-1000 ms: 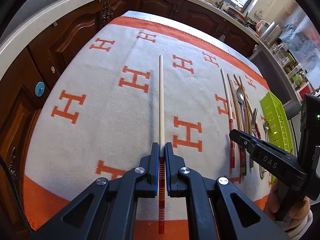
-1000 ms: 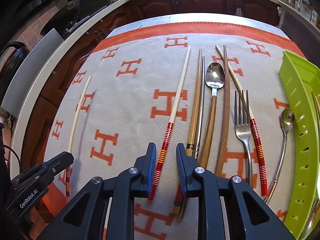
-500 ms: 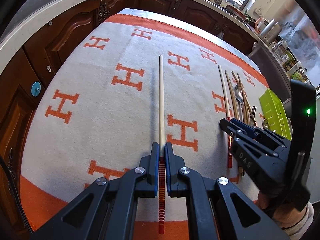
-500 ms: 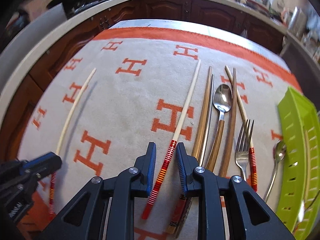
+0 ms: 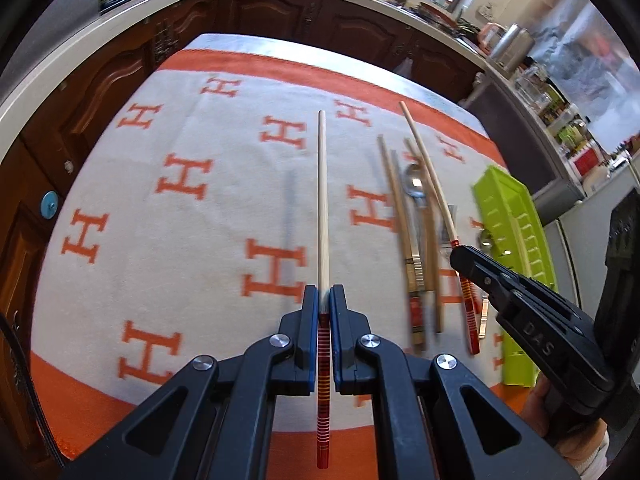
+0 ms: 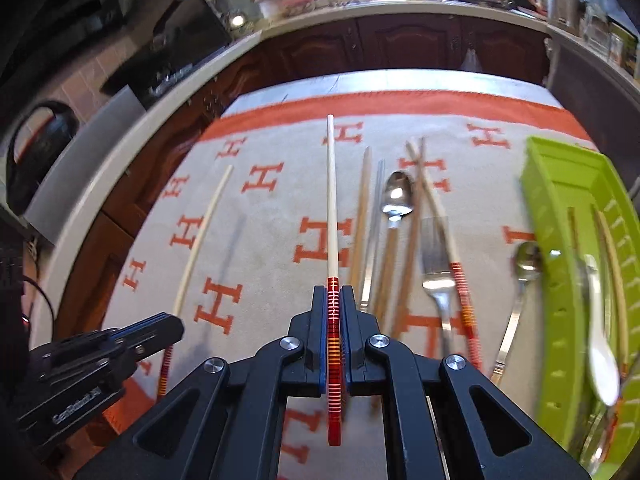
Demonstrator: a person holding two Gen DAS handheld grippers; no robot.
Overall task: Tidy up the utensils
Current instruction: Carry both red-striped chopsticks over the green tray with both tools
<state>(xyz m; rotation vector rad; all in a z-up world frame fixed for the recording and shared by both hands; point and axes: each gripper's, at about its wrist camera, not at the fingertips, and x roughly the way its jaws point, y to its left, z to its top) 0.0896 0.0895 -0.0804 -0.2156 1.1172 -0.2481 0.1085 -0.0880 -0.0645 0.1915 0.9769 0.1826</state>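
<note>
Cloth point(image 5: 224, 240): cream field, orange border, orange H motifs.
Held chopsticks point(image 5: 323, 208) point(image 6: 331, 200): pale cream shafts, red ends with thin light stripes.
Tray point(image 6: 560, 216): lime green.
Spoon point(image 6: 398, 194): silver bowl, tan handle.
Fork point(image 6: 434, 264): silver.
Hand-held gripper bodies black, pads point(image 5: 310, 320) blue.
Cabinets point(image 5: 120, 80): dark brown.

text 1: "DAS" on the side of the right gripper point(image 5: 456, 254), at 4 o'clock in the left wrist view | text 2: large orange "H" letters woven all over the cloth point(image 5: 224, 248), centre | text 3: "GenRobot.AI", blurred, on the left gripper point(image 6: 176, 326), at 8 o'clock in the right wrist view
</note>
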